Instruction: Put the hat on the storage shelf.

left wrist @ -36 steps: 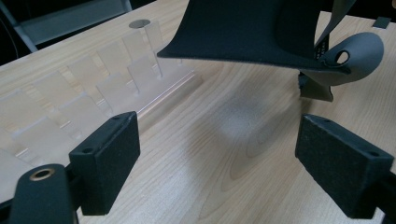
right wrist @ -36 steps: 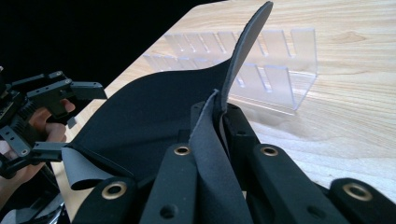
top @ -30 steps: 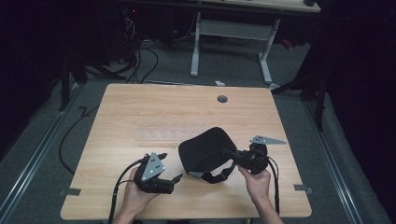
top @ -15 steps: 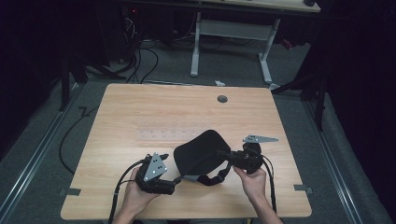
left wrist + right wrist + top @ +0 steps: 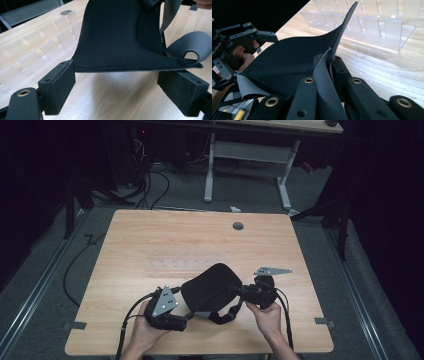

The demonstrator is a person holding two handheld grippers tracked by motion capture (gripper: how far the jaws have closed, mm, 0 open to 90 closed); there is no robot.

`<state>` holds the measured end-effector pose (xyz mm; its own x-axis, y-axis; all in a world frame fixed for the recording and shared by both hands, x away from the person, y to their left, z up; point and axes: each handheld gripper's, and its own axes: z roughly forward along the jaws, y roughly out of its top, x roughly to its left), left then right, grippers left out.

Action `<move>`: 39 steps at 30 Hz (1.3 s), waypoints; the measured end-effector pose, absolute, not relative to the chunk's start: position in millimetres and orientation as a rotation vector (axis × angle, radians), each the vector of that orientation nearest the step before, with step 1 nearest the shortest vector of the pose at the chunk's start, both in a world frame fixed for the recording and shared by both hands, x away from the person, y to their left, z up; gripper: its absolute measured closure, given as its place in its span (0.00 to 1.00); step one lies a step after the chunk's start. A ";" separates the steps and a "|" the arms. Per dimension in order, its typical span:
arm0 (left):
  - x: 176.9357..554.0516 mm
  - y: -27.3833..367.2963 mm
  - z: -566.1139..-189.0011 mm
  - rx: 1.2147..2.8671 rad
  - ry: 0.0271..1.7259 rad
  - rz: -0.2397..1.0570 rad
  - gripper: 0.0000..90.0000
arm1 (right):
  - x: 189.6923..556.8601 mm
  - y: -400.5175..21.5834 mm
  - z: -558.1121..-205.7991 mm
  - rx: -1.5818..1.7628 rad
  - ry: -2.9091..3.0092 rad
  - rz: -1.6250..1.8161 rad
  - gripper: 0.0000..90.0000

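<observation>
A black padded fabric piece [image 5: 210,287] with grey lining and a looped strap [image 5: 225,315] is held up off the wooden table [image 5: 150,235] near its front edge. My right gripper [image 5: 240,291] is shut on the fabric's right edge; in the right gripper view the fabric [image 5: 287,62] is pinched between the jaws of my right gripper [image 5: 329,65]. My left gripper [image 5: 186,314] sits at the fabric's lower left, open. In the left gripper view the fabric [image 5: 117,37] has its lower edge running across the wide gap of my left gripper [image 5: 122,87], and the grey strap [image 5: 190,45] curls at right.
A clear acrylic slotted rack [image 5: 185,262] lies on the table just behind the fabric, seen as rack [image 5: 37,45] and rack [image 5: 372,22]. A round cable hole [image 5: 238,226] marks the far side. Cables trail from both grippers over the front edge.
My right gripper has shifted slightly to the left with the fabric in it. The left gripper has stayed where it was.
</observation>
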<state>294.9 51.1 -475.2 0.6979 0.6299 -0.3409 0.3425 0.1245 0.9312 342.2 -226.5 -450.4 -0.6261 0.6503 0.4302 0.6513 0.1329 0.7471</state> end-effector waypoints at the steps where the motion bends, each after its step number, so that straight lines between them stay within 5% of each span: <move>1: 294.6 50.4 -475.5 1.481 0.849 0.249 0.17 | 342.1 -225.6 -451.1 -1.355 -2.362 -1.554 0.93; 22: 290.2 43.2 -484.5 1.539 0.810 0.300 0.27 | 338.9 -219.0 -453.8 -1.306 -2.343 -1.536 0.93; 39: 286.5 44.7 -477.7 1.547 0.758 0.247 0.68 | 342.6 -212.5 -456.5 -1.270 -2.313 -1.586 0.90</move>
